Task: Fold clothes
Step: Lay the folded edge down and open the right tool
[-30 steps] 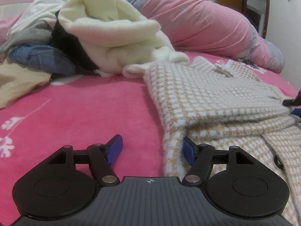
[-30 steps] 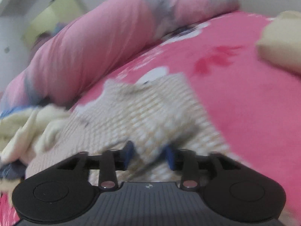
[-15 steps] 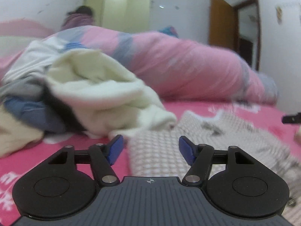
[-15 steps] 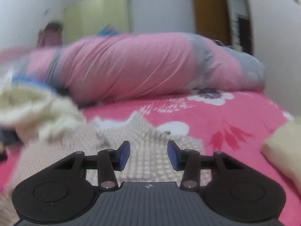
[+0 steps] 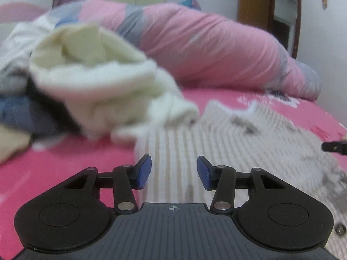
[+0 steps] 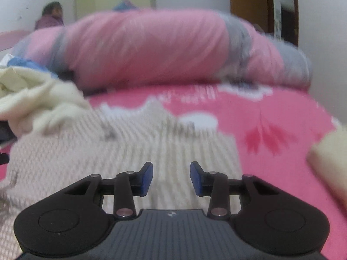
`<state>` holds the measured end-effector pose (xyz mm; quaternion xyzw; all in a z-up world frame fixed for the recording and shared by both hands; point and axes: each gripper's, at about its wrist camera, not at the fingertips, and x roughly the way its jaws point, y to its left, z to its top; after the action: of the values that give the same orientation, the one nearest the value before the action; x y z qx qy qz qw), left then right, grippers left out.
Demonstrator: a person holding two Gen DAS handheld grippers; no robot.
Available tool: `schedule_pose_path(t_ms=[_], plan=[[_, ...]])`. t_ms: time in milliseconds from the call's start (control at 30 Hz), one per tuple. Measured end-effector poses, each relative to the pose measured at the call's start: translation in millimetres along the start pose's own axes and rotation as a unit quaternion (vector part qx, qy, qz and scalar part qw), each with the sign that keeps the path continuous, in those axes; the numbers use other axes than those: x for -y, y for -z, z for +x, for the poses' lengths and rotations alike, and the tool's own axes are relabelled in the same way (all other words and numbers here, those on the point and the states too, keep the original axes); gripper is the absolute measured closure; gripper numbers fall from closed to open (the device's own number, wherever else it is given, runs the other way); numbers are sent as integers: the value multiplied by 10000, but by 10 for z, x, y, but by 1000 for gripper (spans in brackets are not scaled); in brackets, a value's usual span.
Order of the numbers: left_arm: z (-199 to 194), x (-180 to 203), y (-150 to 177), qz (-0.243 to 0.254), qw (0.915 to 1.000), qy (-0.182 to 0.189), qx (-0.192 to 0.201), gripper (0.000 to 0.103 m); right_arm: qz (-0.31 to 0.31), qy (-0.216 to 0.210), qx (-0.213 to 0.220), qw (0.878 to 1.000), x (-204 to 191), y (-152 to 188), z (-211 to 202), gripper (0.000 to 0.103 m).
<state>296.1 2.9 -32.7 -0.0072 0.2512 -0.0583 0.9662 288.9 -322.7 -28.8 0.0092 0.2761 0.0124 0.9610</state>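
The left gripper has its fingers partly apart, opening and empty, the right gripper likewise, closing on nothing, both above the checked sweater spread on the pink bed.

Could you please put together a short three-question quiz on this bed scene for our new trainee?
1. True or false: the checked knit garment is held between the fingers of the left gripper.
2. In the left wrist view, the cream fleece lies on which side of the checked knit garment?
A. left
B. right
C. underneath it
3. What long thing lies across the far side of the pink bedspread?

Key
1. False: nothing is between its fingers, and the garment lies flat on the bed beyond them.
2. A.
3. A rolled pink and grey quilt.
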Motion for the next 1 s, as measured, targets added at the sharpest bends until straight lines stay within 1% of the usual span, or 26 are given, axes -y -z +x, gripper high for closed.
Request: schedule_pose_path(t_ms=[33,67,100,167,200,233,300,333,467,567,600,667,700,767,833,900,933,967,1000], plan=[[141,12,-46,33,9999,-80,-79,55,-48,15,77,10000,-12,-59,34,63],[281,25,-92,66,9997,-161,-157,55,-15,84,22,10000,23,-64,132,63],[484,-8,-94,79,9988,-260,-400,54,14,171,-59,9998,63,-52,240,63],[735,-65,-25,-34,9972,-271,-698,52,44,507,-489,9975,205,174,578,61],[848,-91,12,-98,9962,-263,-829,52,222,352,-374,9984,313,317,640,60],[861,-73,16,-42,9961,-291,-833,52,486,180,-299,9982,409,323,609,60],[851,-47,26,26,9962,-321,-807,52,836,-6,-357,9959,538,248,580,60],[847,-35,31,53,9963,-333,-797,52,877,-32,-337,9956,549,282,596,60],[789,-46,-31,40,9962,-330,-809,52,812,48,-285,9963,518,285,576,60],[544,-24,-104,214,9971,-365,-637,51,1059,89,-271,9940,558,228,387,61],[426,-11,-127,364,9975,-292,-525,51,1075,134,-279,9937,560,187,288,61],[173,18,-171,711,9970,-98,-272,48,856,145,-98,9962,551,70,-8,61],[68,43,-171,912,9957,6,-164,46,690,62,19,9976,531,31,-166,61],[-29,113,-134,1271,9916,200,-142,45,388,-133,98,9991,480,34,-375,61],[-10,173,-5,1504,9872,401,-345,45,60,-195,-155,9997,406,165,-376,60],[83,179,162,1458,9873,393,-489,44,-263,-62,-739,9969,349,422,-125,60],[134,178,248,1419,9876,375,-556,44,-382,-22,-833,9958,330,578,-13,59],[184,178,334,1380,9878,358,-623,44,-435,5,-737,9963,316,578,-26,59],[183,167,313,1297,9887,344,-674,44,-476,32,-670,9966,303,568,-38,59]])
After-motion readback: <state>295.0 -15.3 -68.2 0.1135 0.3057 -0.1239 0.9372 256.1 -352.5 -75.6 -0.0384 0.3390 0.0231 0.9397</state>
